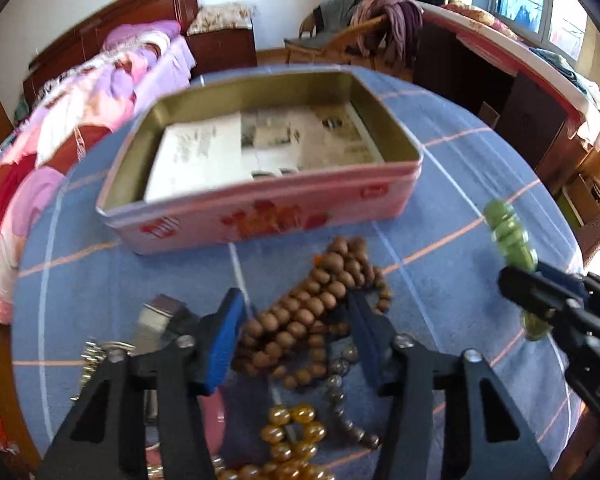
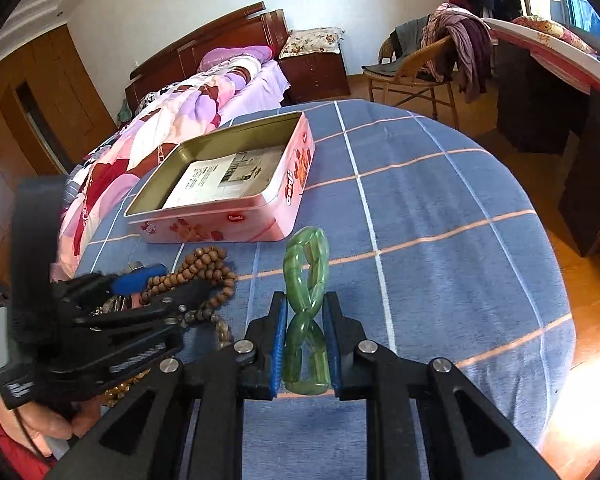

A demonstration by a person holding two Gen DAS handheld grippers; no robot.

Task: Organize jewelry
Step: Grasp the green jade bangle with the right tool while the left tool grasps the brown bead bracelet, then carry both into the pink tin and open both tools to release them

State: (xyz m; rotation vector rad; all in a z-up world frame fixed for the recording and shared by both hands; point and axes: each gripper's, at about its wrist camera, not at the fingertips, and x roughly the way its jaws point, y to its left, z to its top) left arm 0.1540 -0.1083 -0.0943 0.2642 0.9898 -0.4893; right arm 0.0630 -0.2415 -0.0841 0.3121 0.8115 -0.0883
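An open pink tin lined with paper stands on the blue checked tablecloth; it also shows in the right wrist view. My left gripper is open, its fingers on either side of a heap of brown wooden beads, low over the cloth. Amber beads and grey beads lie under it. My right gripper is shut on a twisted green jade bracelet, held above the cloth to the right of the heap. The bracelet also shows in the left wrist view.
A silver metal piece and chain lie left of the beads. The round table's edge curves close on the right. A bed, a wicker chair and a desk stand around the table.
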